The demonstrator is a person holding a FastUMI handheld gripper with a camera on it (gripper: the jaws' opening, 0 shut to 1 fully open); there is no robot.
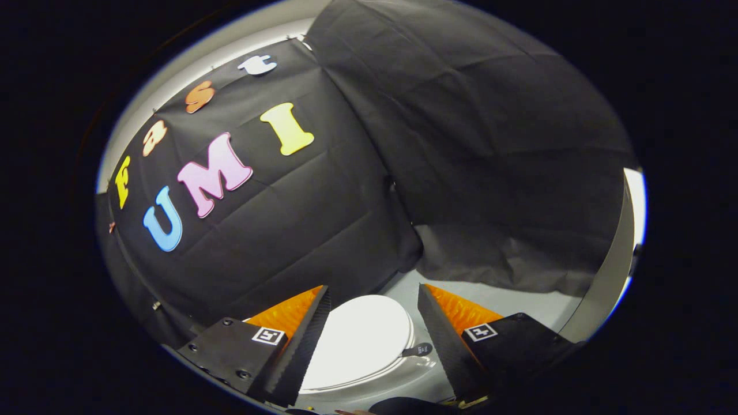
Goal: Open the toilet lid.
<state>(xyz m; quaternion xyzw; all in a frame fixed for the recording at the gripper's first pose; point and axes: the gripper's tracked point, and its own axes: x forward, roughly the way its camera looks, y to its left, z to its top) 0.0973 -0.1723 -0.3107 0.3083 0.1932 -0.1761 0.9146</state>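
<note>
I see the gripper (373, 297) held above the toilet, looking down along its two fingers. The jaws stand released, wide apart, grasping nothing; each finger (300, 340) is a dark wedge with a fine-ribbed inner face and an orange ribbed backing. Each black finger mount carries a small square black-and-white marker (268, 335); its pattern is not readable as writing.

The lid (360, 340) lies between the fingers and below them, not touching either. It is closed, flat on the bowl. It is white, smooth, glossy and rounded-oval, brightly lit so that surface detail is washed out. A thin rim line runs along its right edge.

A small dark tab (419, 349), elongated with a rounded end, sticks out from the right edge of the lid, just beside the inner face of the right finger. It bears tiny pale marks, too small to read.

The toilet (403, 380) body around the lid is pale grey-white and smooth. Beyond it I see a pale floor (507, 300), matte and plain.

Black cloth (461, 144) forms the walls behind, matte, creased, with folds where it bunches down to the floor near the back corner.

No brand is visible on the toilet.
</note>
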